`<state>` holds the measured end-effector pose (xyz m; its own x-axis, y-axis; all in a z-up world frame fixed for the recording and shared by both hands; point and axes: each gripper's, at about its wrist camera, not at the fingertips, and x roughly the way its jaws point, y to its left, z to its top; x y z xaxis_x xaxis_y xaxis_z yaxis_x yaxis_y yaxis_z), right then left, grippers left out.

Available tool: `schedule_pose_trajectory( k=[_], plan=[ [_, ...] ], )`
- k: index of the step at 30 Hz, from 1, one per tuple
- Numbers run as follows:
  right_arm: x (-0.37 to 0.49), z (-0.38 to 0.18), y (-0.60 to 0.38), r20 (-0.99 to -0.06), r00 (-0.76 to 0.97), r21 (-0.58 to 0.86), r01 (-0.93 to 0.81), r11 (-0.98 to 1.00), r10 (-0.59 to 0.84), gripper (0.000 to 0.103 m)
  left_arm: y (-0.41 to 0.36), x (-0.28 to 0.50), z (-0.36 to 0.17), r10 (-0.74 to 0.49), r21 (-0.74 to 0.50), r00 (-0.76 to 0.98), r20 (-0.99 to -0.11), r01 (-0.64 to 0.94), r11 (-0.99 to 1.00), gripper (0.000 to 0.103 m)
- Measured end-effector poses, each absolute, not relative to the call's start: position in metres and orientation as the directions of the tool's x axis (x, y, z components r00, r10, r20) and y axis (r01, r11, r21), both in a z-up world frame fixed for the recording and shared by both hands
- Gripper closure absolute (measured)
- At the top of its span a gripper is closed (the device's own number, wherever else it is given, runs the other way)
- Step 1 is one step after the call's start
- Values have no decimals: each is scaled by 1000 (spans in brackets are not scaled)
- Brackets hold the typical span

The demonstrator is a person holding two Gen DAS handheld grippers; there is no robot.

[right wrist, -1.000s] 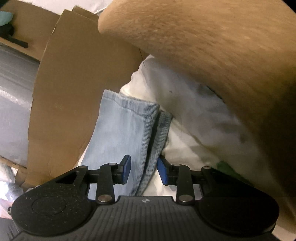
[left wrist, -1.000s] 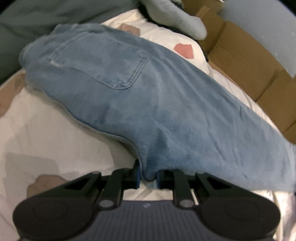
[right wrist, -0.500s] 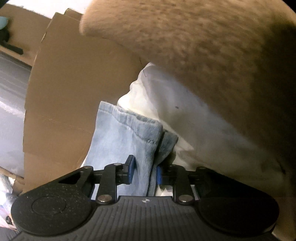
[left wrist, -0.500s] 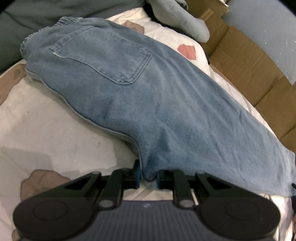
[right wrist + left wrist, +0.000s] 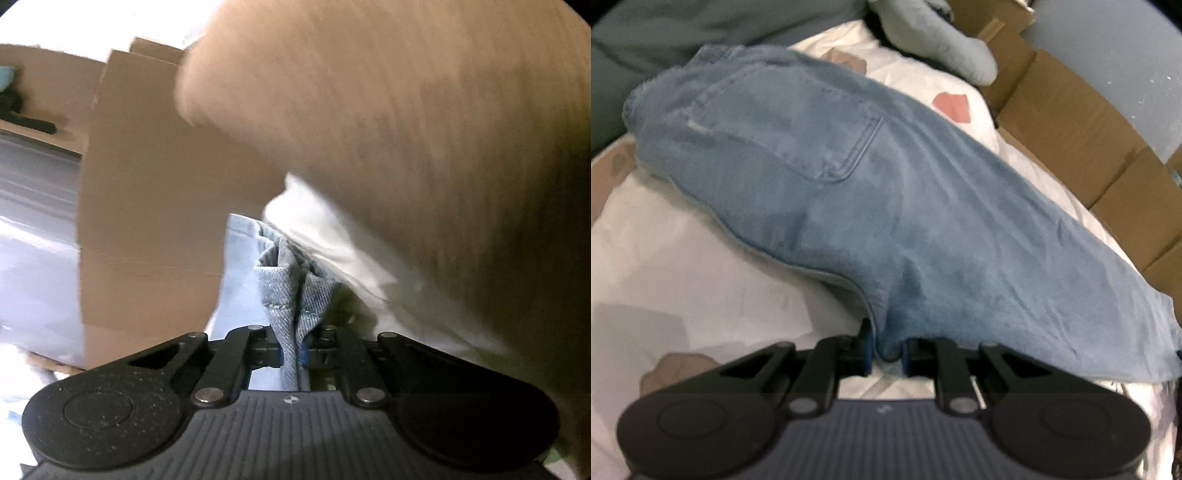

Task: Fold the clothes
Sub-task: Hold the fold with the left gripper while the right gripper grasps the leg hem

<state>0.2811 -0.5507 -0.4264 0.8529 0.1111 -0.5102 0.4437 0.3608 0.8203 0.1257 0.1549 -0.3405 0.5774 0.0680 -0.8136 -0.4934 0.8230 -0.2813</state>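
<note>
On the white bed sheet (image 5: 683, 258), printed with soft brown and pink patches, faded blue denim jeans (image 5: 886, 192) are spread, back pocket up. A bunched fold of their near edge is pinched by the left tool (image 5: 886, 350). Flat brown corrugated cardboard (image 5: 1071, 122) is seen beyond. The stitched hem (image 5: 291, 314) is clamped tightly by the right tool (image 5: 291, 352).

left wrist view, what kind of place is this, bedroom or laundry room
Probably a bedroom at home: the jeans lie on a white patterned bedsheet, with a soft pillow-like shape behind and flattened cardboard boxes alongside.
</note>
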Motion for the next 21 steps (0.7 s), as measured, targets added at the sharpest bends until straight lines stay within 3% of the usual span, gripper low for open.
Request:
schedule_pose_trajectory(
  k=[13,20,21],
  plan=[
    [262,-390,-570,-536,834,809,464,361,130,98,167,115,-297,57,-296,588,-807,-486,822,90],
    [217,-384,-524,-598,789,773,521,361,143,98,164,102,-280,69,-251,571,-818,-463,850,91],
    [177,-375,-510,-604,784,771,528,355,143,98,164,101,-279,66,-252,568,-821,-463,849,91]
  ],
)
